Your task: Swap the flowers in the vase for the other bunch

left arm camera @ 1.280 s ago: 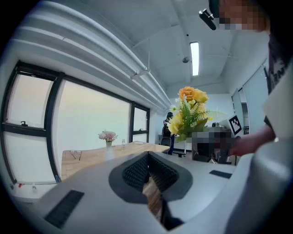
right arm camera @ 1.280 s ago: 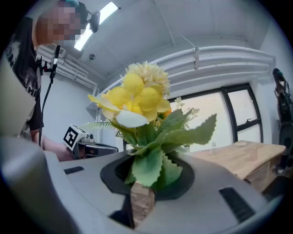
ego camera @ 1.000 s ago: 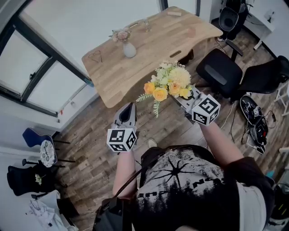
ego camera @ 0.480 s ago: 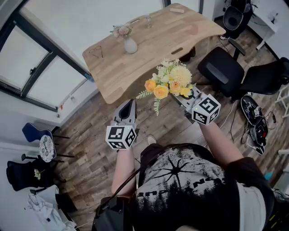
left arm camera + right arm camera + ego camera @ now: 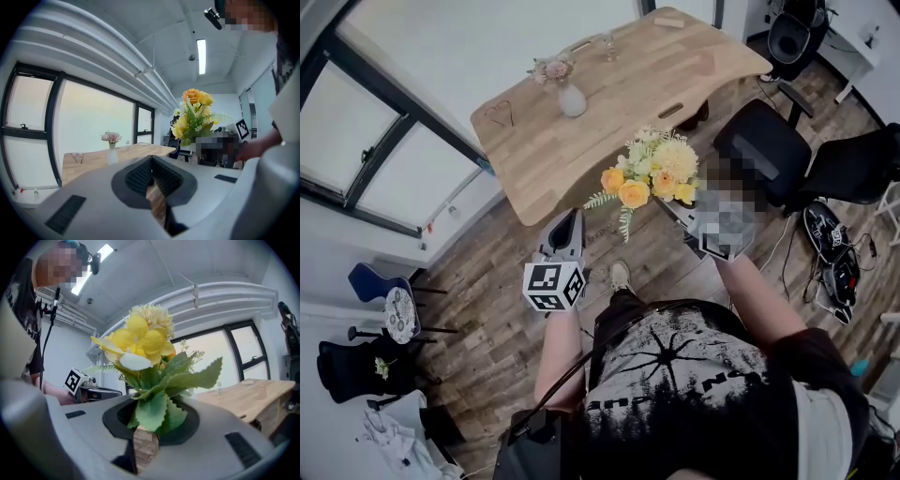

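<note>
A white vase [image 5: 571,101] with pink flowers [image 5: 551,69] stands on the wooden table [image 5: 619,112], far ahead of both grippers. The left gripper view also has the vase [image 5: 112,156] in it, small and distant. My right gripper [image 5: 677,202] is shut on the stems of a yellow and orange bunch [image 5: 652,176]. That yellow bunch [image 5: 140,341] rises upright from the right gripper [image 5: 151,420], leaves filling the gap. My left gripper [image 5: 570,221] hangs over the floor short of the table. Seen from its own camera, the left gripper [image 5: 152,164] is shut on nothing.
Eyeglasses [image 5: 497,117], a small glass [image 5: 607,47] and a wooden block [image 5: 668,21] lie on the table. Black office chairs [image 5: 767,145] stand to the right, with cables and gear on the floor [image 5: 827,258]. Large windows [image 5: 384,159] run along the left.
The table sits slightly lower in the head view, so I have drawn a little closer. A shoe has stepped forward under the left gripper. Both grips are unchanged.
</note>
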Tool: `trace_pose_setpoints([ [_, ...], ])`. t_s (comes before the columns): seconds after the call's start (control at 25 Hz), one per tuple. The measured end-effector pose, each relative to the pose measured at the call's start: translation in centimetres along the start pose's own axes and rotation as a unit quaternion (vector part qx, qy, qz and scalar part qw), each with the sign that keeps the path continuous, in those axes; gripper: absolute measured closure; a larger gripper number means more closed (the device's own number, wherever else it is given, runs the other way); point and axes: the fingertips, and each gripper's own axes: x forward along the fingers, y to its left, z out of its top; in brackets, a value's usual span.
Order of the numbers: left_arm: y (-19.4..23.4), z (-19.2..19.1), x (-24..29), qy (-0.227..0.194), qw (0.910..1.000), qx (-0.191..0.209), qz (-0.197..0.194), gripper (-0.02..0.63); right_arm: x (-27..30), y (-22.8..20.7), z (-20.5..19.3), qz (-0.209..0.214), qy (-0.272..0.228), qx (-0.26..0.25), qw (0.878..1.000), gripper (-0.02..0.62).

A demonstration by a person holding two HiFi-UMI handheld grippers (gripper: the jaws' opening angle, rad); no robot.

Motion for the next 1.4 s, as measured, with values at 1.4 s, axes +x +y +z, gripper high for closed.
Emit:
trace_pose_setpoints([
  [1.4, 21.9, 2.6, 19.2, 0.021, 0.9952, -0.004, -0.095, 0.592, 23.7, -13.6, 0.1, -0.084, 0.000, 0.024, 0.996, 0.512],
])
